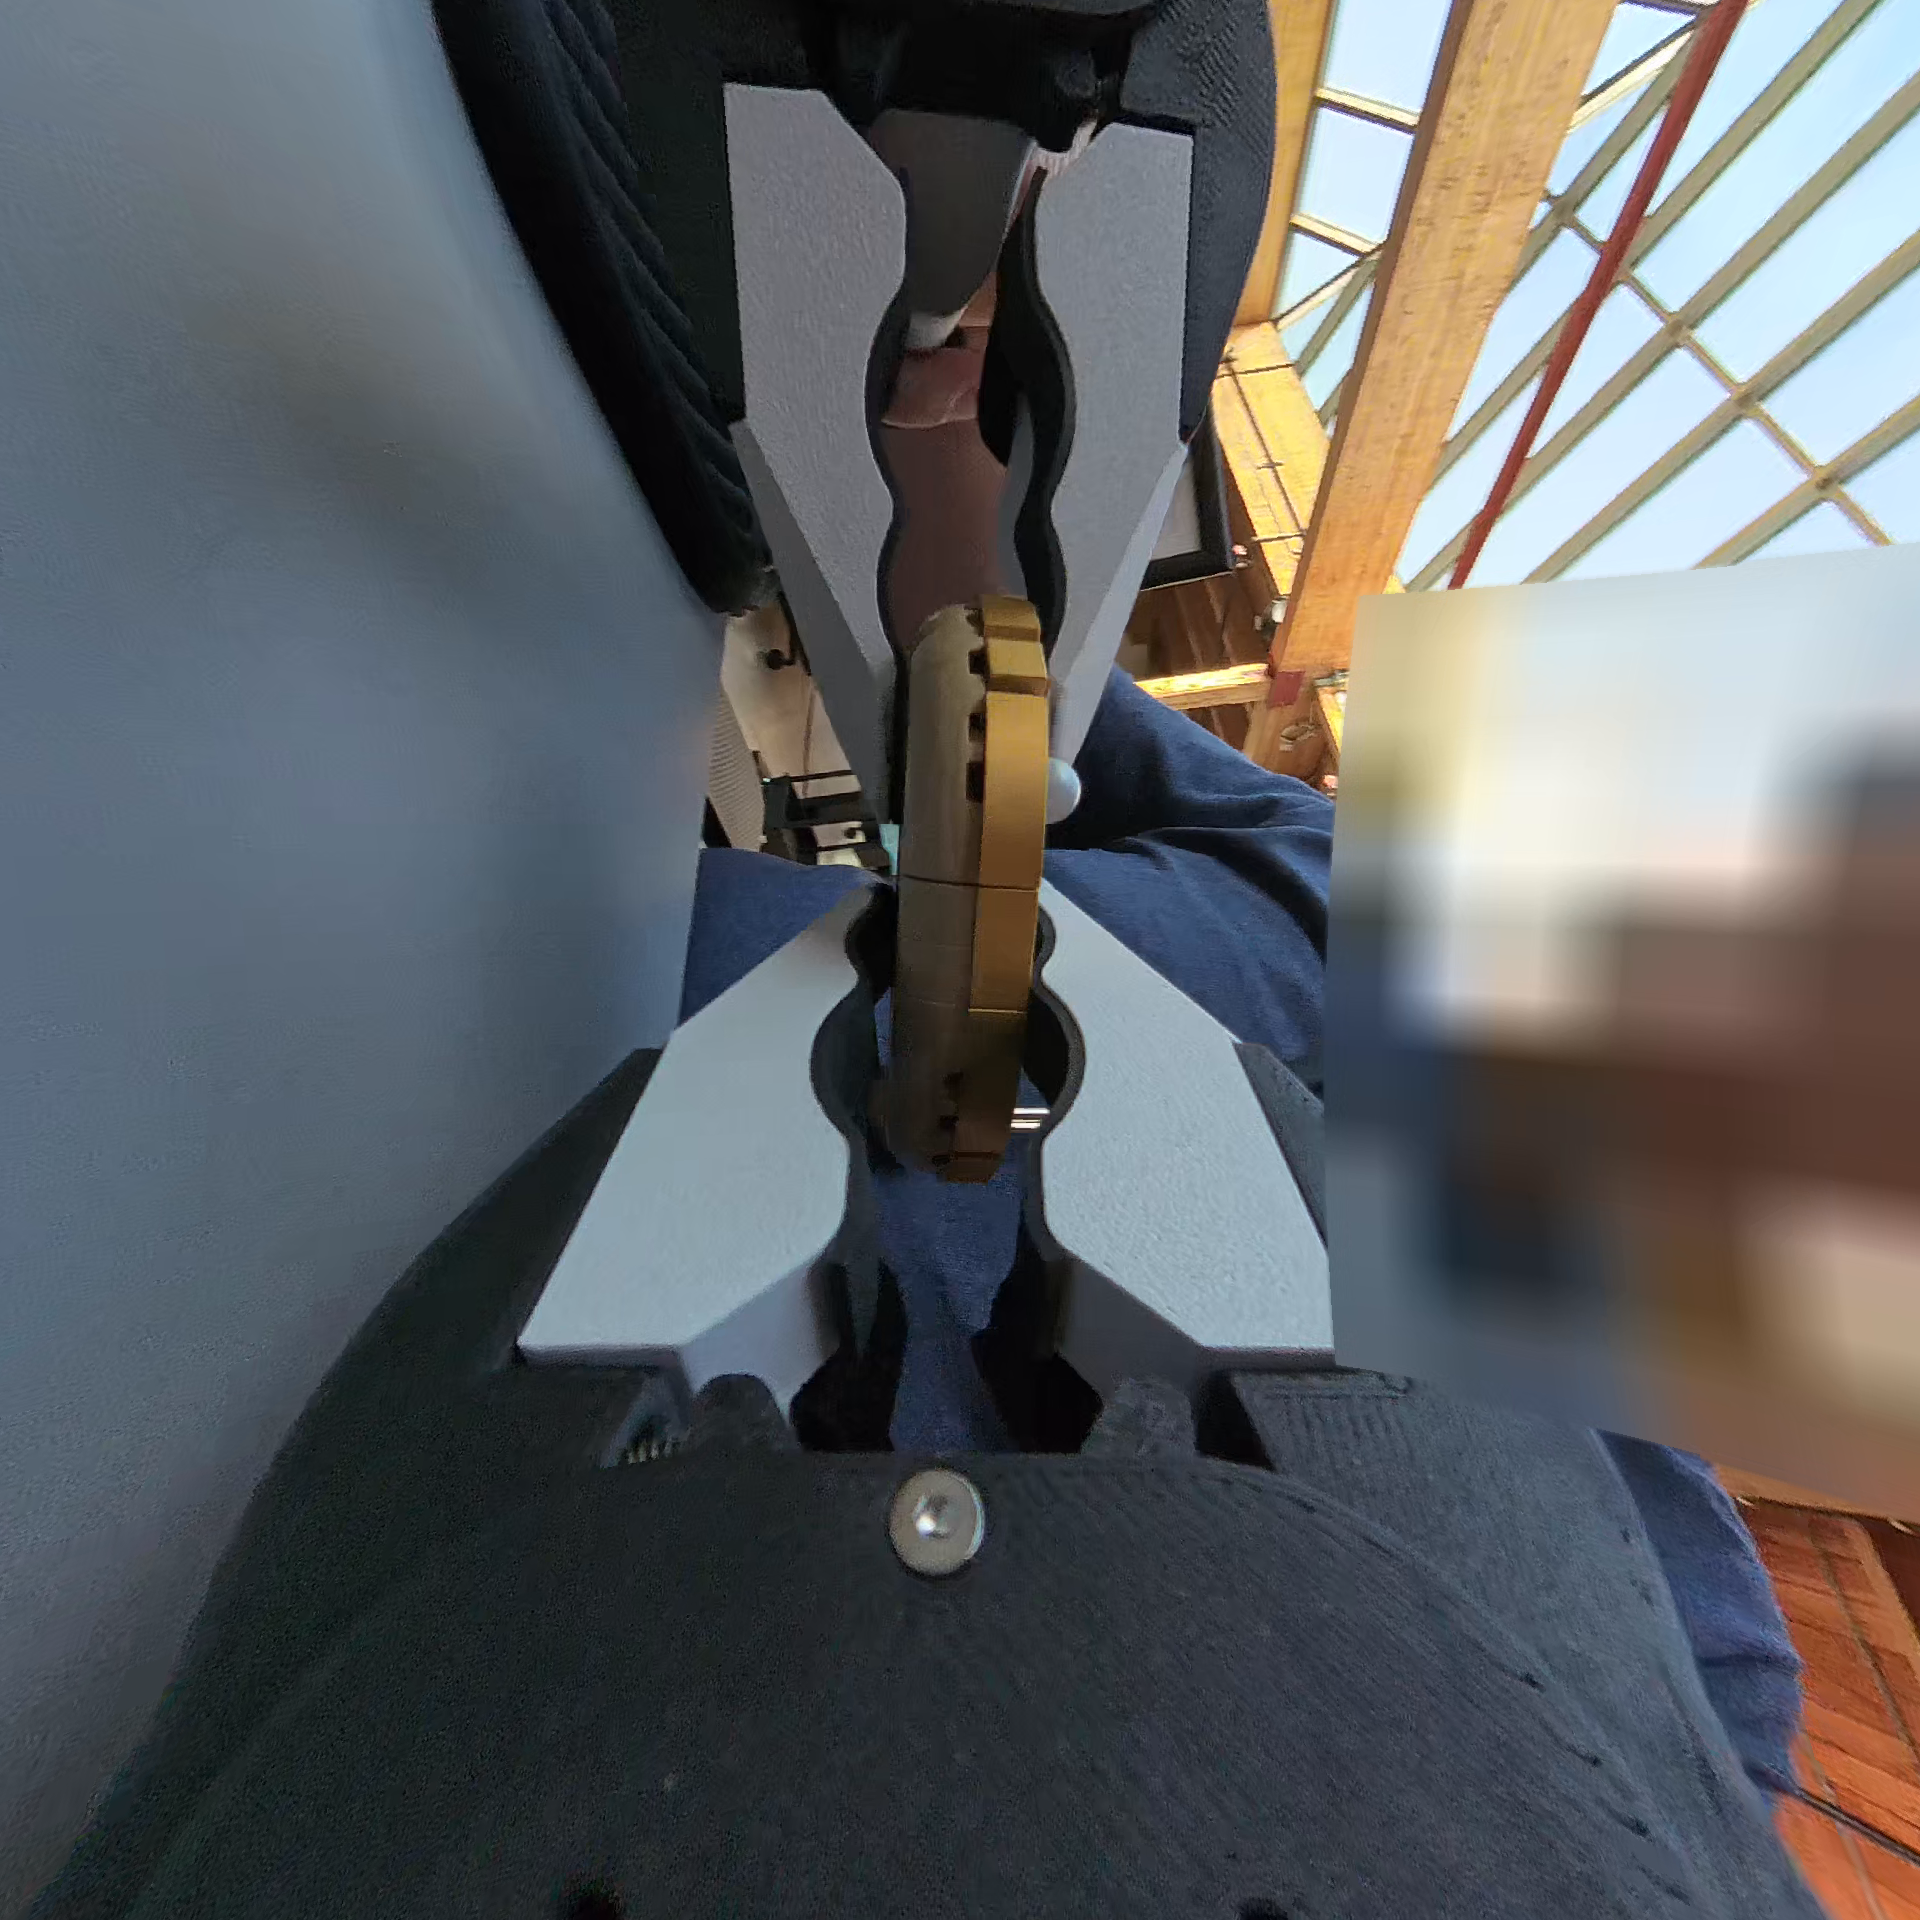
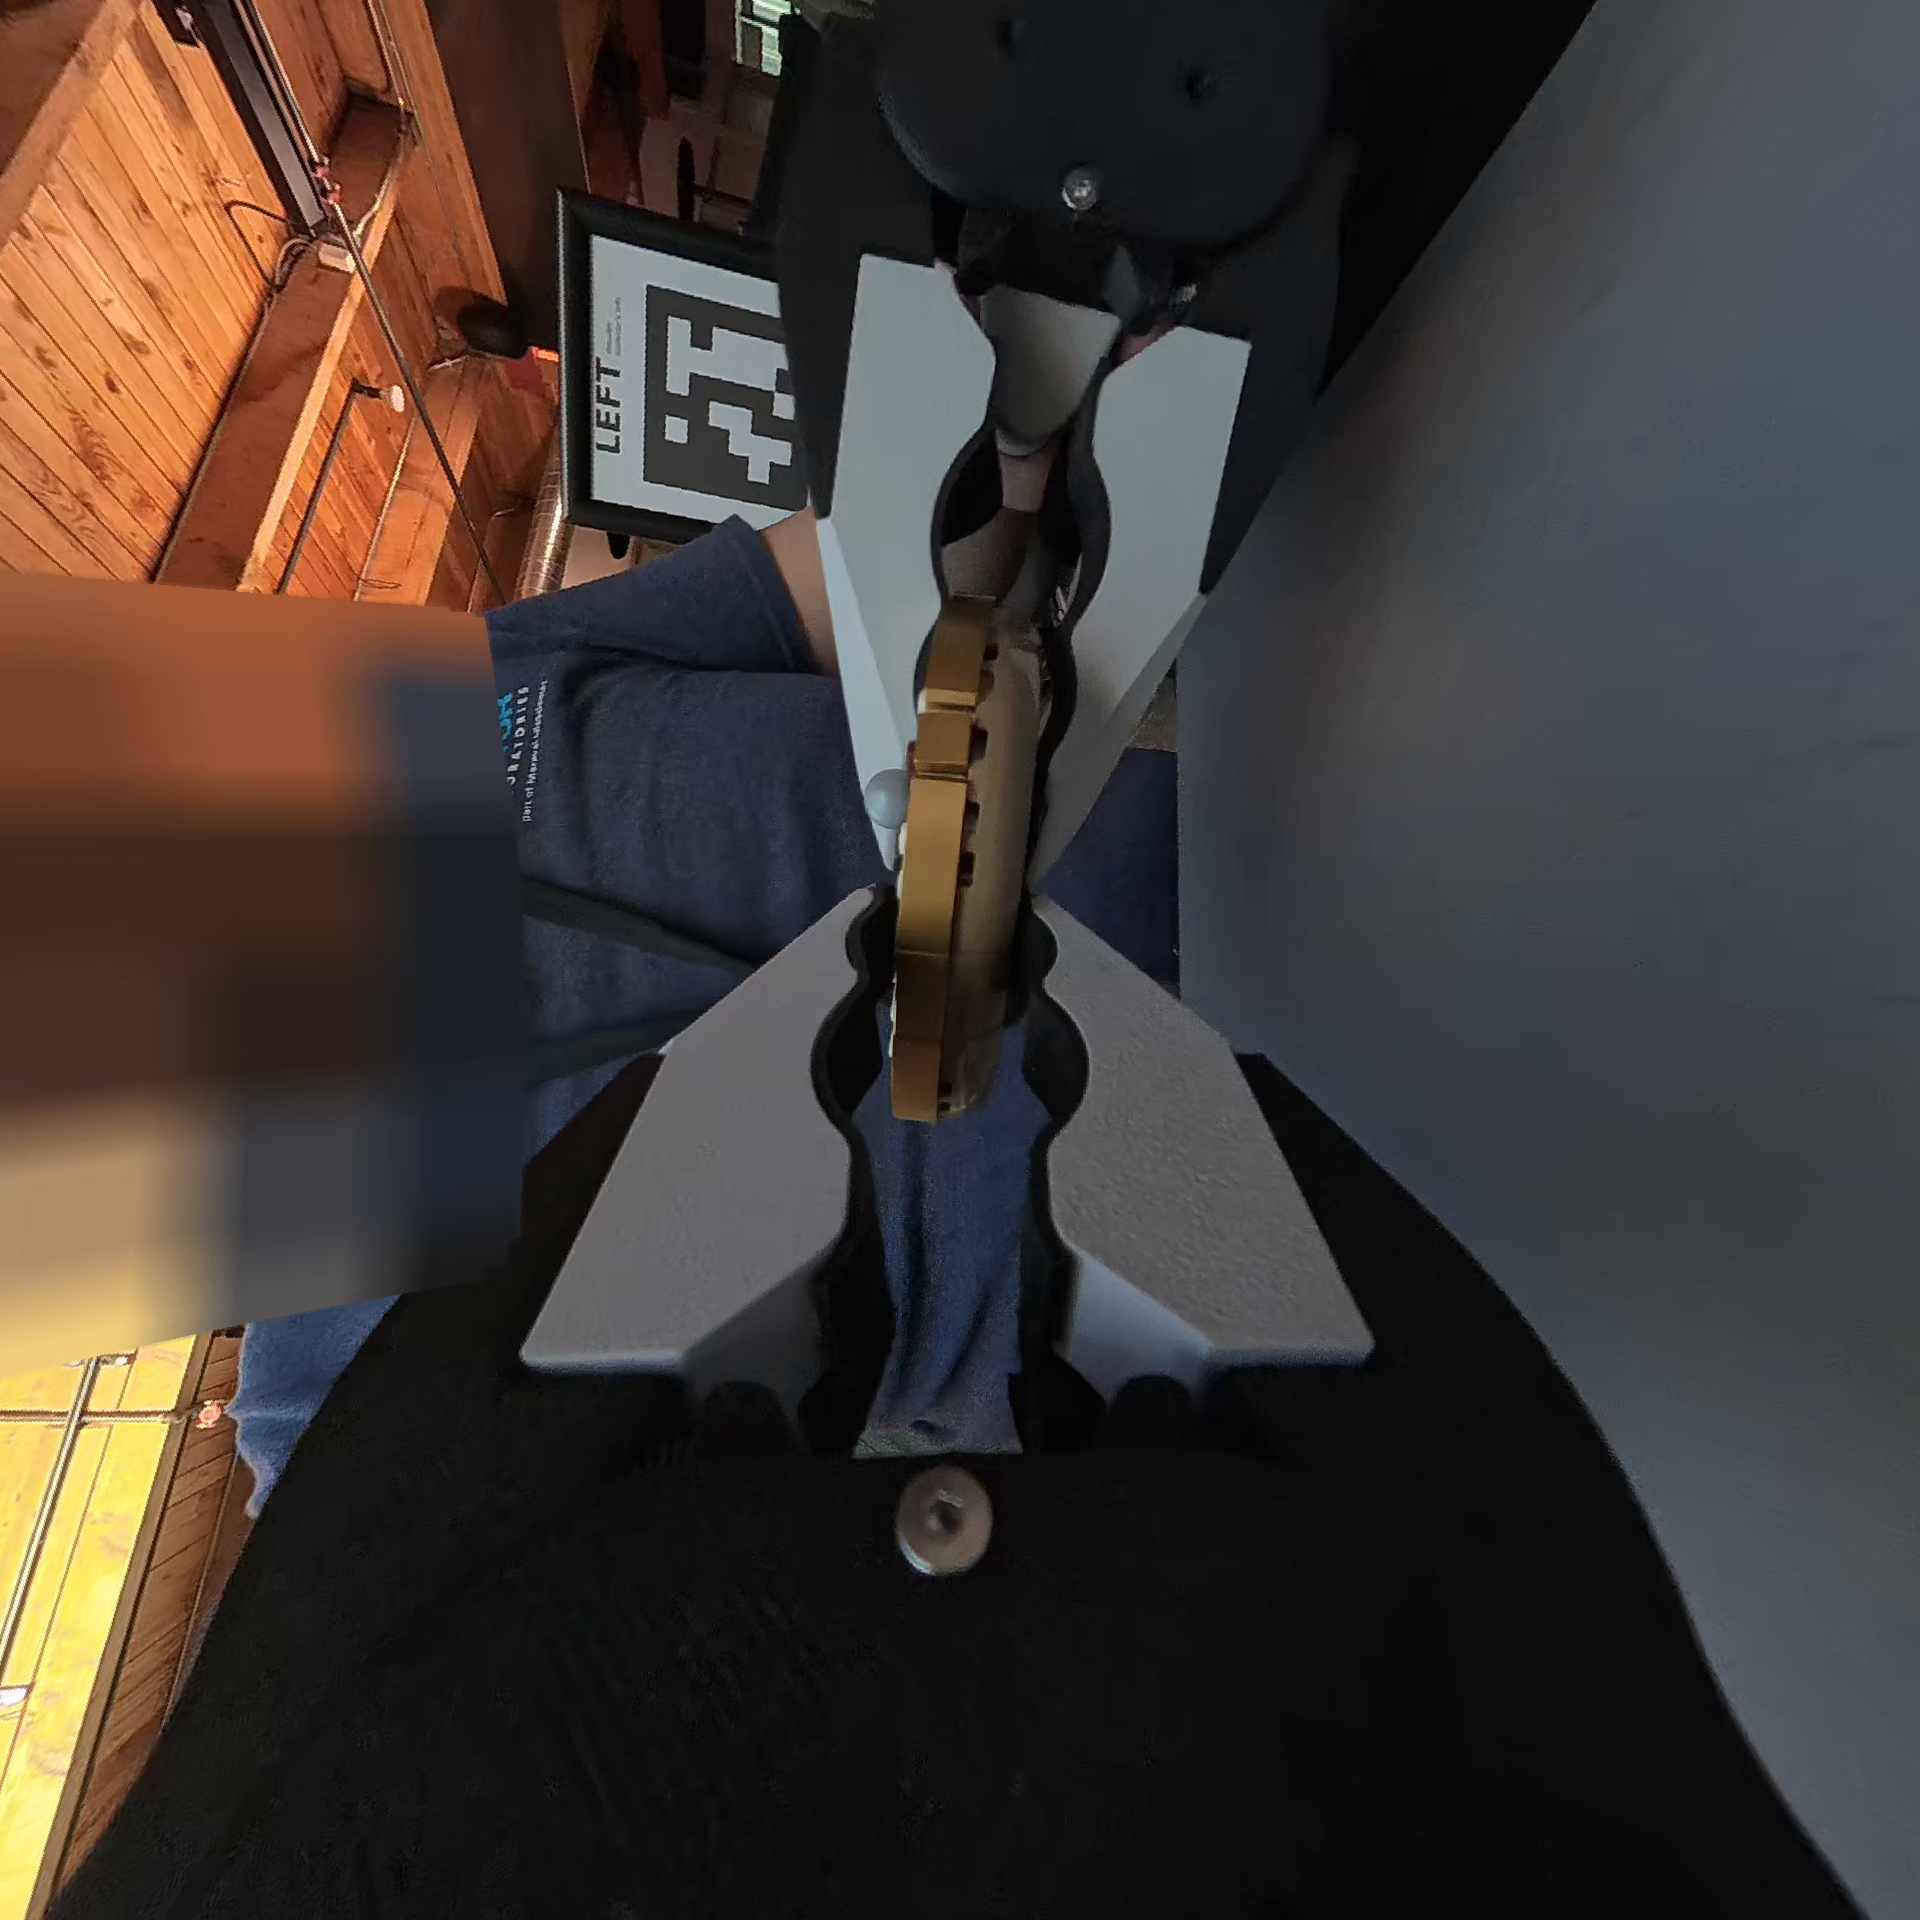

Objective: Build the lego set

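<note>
Together, both grippers (image 1: 961, 914) (image 2: 961, 925) clamp the gold lego piece (image 1: 961, 894).

Gold piece (image 1: 961, 894): seen edge-on in both views; its faces and full outline are hidden between the gripper fingers.
White knob (image 1: 1065, 790): mostly behind the gold piece, too small to identify.
Grey surface (image 2: 1558, 727): out of focus, cut by the edge.
Framed marker (image 2: 675, 364): partly behind the left gripper (image 2: 961, 873).

Skylit, fisheye-warped, perhaps slightly soft
</note>
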Tool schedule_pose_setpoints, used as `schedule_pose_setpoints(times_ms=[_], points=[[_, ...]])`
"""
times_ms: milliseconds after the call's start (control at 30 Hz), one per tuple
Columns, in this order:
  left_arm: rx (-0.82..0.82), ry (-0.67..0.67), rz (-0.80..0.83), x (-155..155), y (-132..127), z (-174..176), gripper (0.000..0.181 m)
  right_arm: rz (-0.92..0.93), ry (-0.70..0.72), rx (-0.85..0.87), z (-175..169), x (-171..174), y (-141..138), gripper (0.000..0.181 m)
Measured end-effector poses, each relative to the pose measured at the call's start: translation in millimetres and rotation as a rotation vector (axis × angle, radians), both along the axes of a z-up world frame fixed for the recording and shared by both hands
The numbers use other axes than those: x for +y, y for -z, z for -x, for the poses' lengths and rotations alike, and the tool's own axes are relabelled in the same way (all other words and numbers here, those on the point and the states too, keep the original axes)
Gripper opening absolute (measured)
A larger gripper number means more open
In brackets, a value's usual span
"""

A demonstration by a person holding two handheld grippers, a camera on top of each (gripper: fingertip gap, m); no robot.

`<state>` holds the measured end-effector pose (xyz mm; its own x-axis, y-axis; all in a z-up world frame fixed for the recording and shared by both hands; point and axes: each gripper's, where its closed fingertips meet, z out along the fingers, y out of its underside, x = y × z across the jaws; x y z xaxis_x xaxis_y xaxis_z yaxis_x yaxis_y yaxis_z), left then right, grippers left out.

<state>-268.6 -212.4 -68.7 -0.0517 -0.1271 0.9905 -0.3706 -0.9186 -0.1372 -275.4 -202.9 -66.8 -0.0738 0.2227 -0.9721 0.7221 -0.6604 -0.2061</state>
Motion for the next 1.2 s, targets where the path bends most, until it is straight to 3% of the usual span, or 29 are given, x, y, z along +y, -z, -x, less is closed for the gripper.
schedule_pose_setpoints(times_ms=[33,167,300,400,467,533,800,967,1200], points=[[0.025,-0.012,-0.031,2,4,1,0.021,-0.012,0.013,-0.007,1,2,4,0.020],[0.038,-0.079,-0.095,9,4,3,0.020,-0.021,0.080,0.037,7,12,0,0.031],[-0.039,-0.171,-0.055,16,-2,14,0.020,-0.204,0.162,0.122,-2,32,-15,0.042],[-0.093,-0.319,-0.032,33,-5,33,0.020,-0.607,0.337,0.167,-22,78,-8,0.031],[-0.111,-0.435,-0.037,46,-7,48,0.020,-0.966,0.506,0.080,-43,125,13,0.023],[-0.121,-0.529,-0.041,57,-9,62,0.020,-1.167,0.495,0.030,-58,136,31,0.016],[-0.101,-0.588,-0.050,66,-6,71,0.020,-1.290,0.292,-0.138,-53,129,82,0.018],[-0.090,-0.587,-0.053,64,-4,70,0.020,-1.293,0.313,-0.108,-39,133,72,0.019],[-0.084,-0.601,-0.051,65,-1,70,0.020,-1.329,0.199,-0.201,-26,138,86,0.013]])
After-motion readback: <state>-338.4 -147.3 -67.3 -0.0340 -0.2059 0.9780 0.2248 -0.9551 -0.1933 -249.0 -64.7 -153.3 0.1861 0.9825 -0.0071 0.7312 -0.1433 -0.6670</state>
